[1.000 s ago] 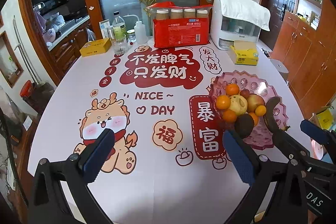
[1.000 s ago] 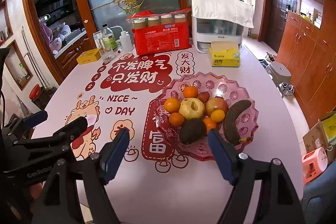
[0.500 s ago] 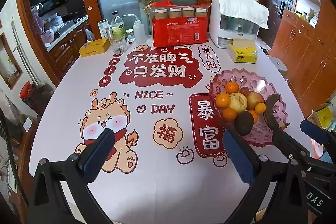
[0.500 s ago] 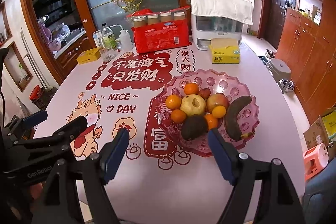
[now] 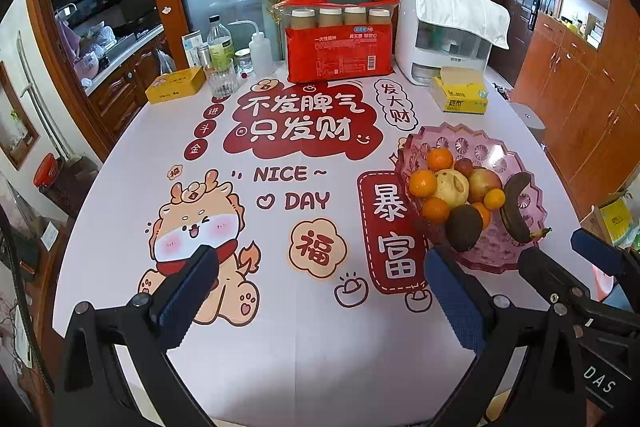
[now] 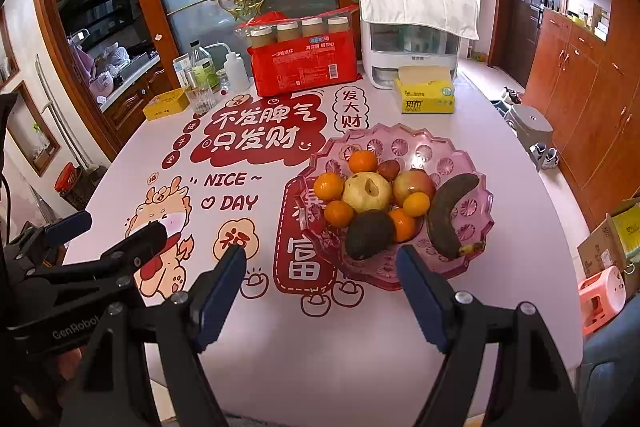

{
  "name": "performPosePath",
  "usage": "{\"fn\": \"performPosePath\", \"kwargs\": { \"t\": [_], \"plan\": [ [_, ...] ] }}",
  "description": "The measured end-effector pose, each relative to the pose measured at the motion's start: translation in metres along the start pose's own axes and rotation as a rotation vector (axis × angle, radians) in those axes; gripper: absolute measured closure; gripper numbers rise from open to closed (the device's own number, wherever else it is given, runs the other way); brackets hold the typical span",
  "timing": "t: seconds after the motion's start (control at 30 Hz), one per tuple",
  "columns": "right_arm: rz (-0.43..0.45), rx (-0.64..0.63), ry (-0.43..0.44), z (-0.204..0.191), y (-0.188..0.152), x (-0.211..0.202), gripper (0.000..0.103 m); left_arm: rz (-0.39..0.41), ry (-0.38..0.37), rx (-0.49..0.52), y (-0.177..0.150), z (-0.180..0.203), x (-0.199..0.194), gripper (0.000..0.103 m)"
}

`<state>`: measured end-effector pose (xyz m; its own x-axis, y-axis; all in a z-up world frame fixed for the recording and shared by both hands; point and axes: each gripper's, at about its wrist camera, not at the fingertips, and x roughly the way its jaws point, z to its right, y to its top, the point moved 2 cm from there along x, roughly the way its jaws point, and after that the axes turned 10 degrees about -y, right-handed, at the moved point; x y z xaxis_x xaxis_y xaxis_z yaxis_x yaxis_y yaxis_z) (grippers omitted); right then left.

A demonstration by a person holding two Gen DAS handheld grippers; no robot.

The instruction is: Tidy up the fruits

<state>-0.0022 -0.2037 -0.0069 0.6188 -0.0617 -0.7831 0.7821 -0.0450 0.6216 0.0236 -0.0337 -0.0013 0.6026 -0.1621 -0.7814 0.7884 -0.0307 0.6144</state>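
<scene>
Fruit all sits piled in the pink bowl (image 6: 472,167) at centre right of the frame, so sorting looks finished or not yet started, with left gripper (image 5: 320,291) and right gripper (image 6: 320,287) both spread, empty, above the table (image 6: 360,339).

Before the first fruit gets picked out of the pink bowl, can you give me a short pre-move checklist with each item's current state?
1. Right gripper open, nothing between its fingers: ok.
2. Left gripper open and empty: ok.
3. Pink bowl sits flat on the table: ok.
4. Avocado at the bowl's near edge, uncovered, just ahead of the right gripper: ok.
5. Banana lies apart from the piled fruit, free to lift: ok.
6. A destination for sorted fruit: cannot tell, no second dish is visible.
</scene>
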Motion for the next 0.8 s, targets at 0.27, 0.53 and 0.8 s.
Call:
{"fn": "performPosePath", "kwargs": {
  "t": [0.27, 0.53, 0.8],
  "plan": [
    [-0.001, -0.001, 0.001, 0.0005, -0.0001, 0.0007, 0.025, 0.000, 0.002, -0.003, 0.0002, 0.0006, 0.0001, 0.001],
    [-0.009, 0.005, 0.002, -0.0009, -0.0023, 0.0015, 0.025, 0.000, -0.001, -0.004, 0.0001, -0.0006, 0.0003, 0.001],
    [-0.012, 0.009, 0.001, -0.0014, -0.0040, 0.0021, 0.025, -0.006, -0.006, 0.000, -0.0016, 0.0009, 0.0007, 0.001]
  ]
}}
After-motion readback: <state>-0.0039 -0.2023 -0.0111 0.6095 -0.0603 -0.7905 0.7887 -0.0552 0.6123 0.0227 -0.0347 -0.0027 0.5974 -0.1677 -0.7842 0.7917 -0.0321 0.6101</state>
